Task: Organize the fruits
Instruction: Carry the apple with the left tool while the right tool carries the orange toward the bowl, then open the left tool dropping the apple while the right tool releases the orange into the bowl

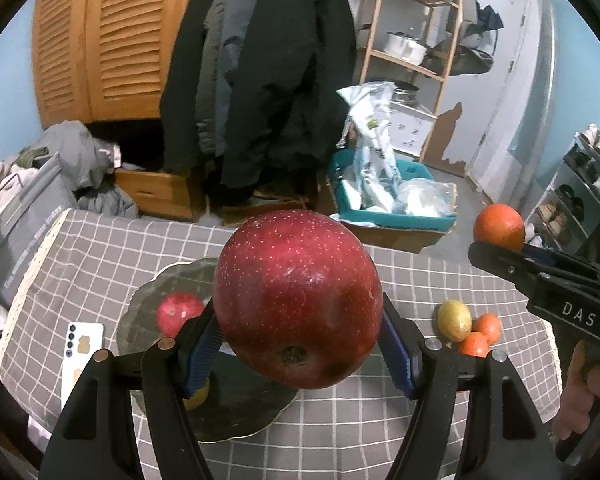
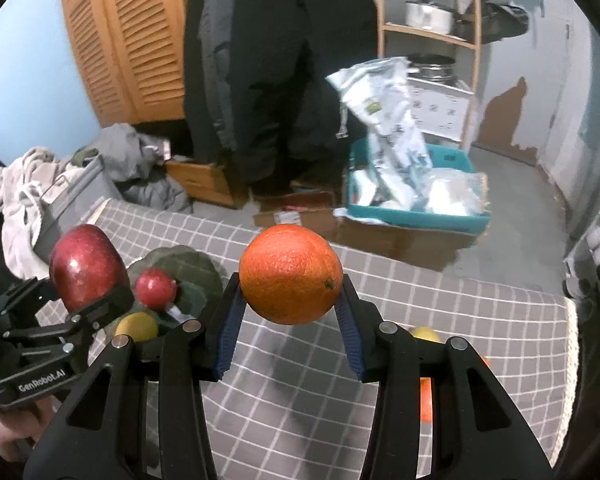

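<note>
Fruit could have slipped. Left tool (image 1: 300, 344) pinched the big round red apple (image 1: 298, 300) above the grey wavy plate (image 1: 140, 304) on the checked bench (image 1: 100, 248). Right tool (image 2: 290, 320) pinched the round orange (image 2: 290, 274), well right of it. Smooth skins might roll off and drop.

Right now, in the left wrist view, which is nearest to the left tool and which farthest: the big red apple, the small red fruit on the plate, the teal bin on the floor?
1. Big dark-red apple: clamped in the left tool.
2. Small red fruit: left, on the grey-green plate.
3. Teal plastic bin: beyond the table, on the floor.
</note>
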{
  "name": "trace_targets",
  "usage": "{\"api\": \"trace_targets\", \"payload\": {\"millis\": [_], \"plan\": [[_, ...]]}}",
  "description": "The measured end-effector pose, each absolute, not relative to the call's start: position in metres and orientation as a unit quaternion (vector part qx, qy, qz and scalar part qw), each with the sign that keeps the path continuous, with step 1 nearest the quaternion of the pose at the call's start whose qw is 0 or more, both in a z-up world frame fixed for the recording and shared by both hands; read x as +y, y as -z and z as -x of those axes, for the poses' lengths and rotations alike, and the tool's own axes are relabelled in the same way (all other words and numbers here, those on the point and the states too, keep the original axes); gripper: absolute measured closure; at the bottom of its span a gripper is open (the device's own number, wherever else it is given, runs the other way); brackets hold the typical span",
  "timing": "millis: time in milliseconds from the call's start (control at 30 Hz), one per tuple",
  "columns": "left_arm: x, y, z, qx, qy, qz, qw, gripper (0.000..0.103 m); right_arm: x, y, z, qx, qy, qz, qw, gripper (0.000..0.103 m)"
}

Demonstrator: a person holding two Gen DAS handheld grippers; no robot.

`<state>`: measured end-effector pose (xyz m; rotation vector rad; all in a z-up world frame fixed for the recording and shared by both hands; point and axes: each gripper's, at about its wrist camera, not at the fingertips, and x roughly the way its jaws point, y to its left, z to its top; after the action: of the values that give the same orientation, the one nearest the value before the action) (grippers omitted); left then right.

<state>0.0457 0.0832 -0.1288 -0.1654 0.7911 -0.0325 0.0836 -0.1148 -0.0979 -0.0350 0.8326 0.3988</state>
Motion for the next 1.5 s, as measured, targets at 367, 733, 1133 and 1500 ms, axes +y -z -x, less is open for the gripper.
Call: {"api": "trace_targets", "payload": {"millis": [367,733,1133,1500], "plan": [[0.116,0.163,-0.051,0.416,-0.018,0.093,0.904,0.031,-0.064,0.124,-0.102,0.428,-0.235,0.029,0.872,0.059],[0.133,0.205,-0.060,0.460,-0.038,0.106,0.881,0.031,-0.026,0.168,-0.123,0.466,-0.254,0.037,0.846,0.059],[0.137,0.239,-0.066,0.495,-0.048,0.114,0.860,0.031,-0.003,0.214,-0.141,0.522,-0.275,0.036,0.807,0.059],[0.144,0.261,-0.070,0.523,-0.056,0.133,0.840,0.030,0.009,0.235,-0.144,0.544,-0.283,0.042,0.789,0.059]]}}
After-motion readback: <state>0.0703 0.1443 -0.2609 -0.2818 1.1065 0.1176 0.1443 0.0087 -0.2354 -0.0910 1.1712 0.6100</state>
